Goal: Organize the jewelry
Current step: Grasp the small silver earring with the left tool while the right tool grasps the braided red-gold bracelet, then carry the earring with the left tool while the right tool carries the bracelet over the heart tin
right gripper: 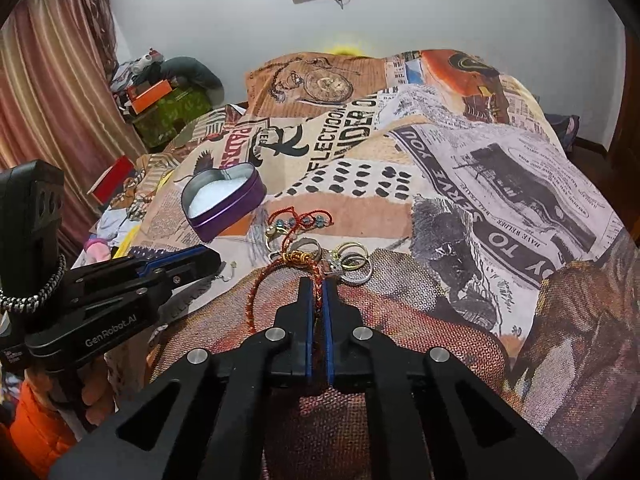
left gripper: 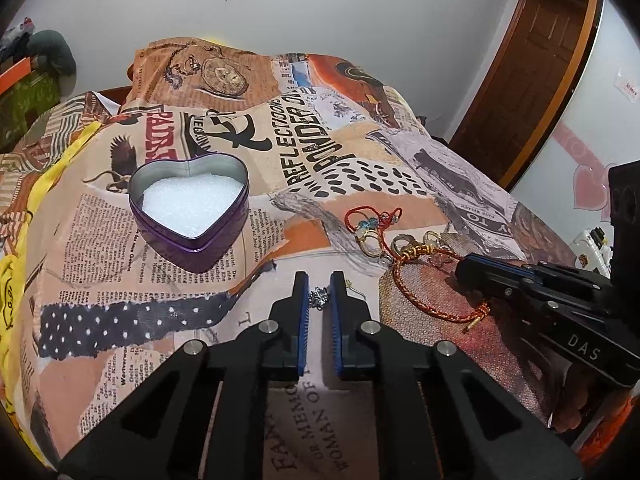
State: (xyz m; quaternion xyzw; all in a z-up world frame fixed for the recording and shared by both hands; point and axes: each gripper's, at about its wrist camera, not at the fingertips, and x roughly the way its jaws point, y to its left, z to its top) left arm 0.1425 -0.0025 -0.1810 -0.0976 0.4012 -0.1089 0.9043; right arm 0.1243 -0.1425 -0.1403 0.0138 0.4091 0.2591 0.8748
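The left gripper [left gripper: 320, 292] is clenched on a small, light silver earring [left gripper: 320, 297] between its 2 fingertips, while the right gripper [right gripper: 319, 296] pinches the soft braided bracelet [right gripper: 316, 280], which probably sags when lifted.

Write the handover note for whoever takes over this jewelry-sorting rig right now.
Left gripper: shut on a small silver flower-shaped charm.
Right gripper: shut on the red-gold braided bracelet.
Heart-shaped purple tin: open, white lining, nothing in it yet.
On the bedspread: red cord bracelet with blue beads, rings.
Left: everything into the tin.
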